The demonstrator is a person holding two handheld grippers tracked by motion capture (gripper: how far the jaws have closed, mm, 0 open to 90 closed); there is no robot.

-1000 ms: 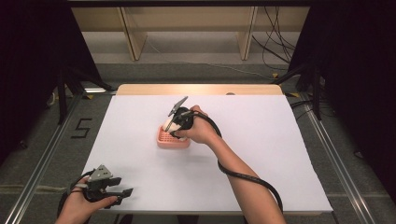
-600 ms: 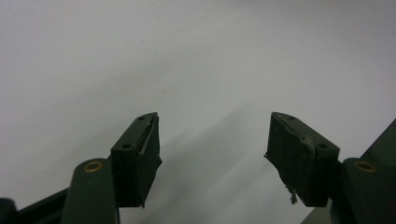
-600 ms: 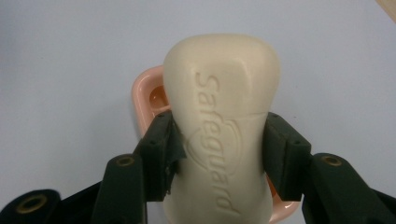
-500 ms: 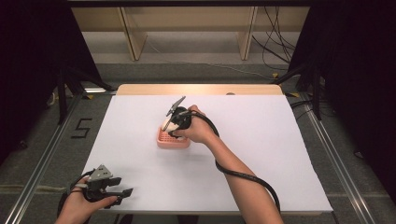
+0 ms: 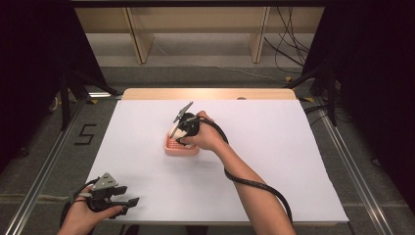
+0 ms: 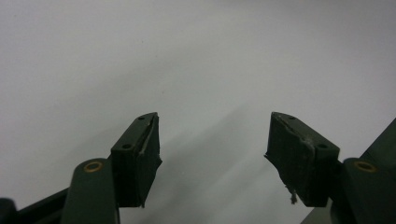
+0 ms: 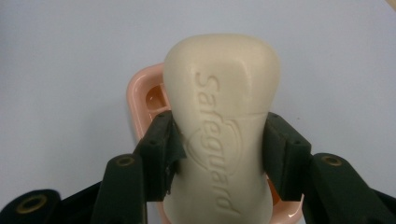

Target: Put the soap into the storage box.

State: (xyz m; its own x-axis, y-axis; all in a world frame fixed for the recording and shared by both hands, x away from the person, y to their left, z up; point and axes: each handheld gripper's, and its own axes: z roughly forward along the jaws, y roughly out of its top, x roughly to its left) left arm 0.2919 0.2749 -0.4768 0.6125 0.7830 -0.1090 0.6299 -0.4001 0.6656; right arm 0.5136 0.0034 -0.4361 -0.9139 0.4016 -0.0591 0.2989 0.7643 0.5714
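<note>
A cream bar of soap (image 7: 222,126) stamped "Safeguard" is pinched across its middle by my right gripper (image 7: 219,151), which is shut on it. The bar sits just over a pink soap dish (image 7: 142,100); whether it touches the dish I cannot tell. From above, the right gripper (image 5: 180,132) hovers at the pink soap dish (image 5: 182,150) in the middle of the white table (image 5: 274,147), the soap (image 5: 175,132) peeking out pale. My left gripper (image 5: 121,203) rests at the near left edge, open, and in its own view the left gripper (image 6: 212,161) has bare white table between its jaws.
A black cable (image 5: 254,183) trails from the right gripper along the forearm to the near edge. A strip of bare wood (image 5: 208,94) runs along the table's far side. Metal rails (image 5: 44,166) flank the table, with wooden shelving (image 5: 195,29) beyond.
The right hand has shifted very slightly with the soap over the dish. The left gripper has stayed put.
</note>
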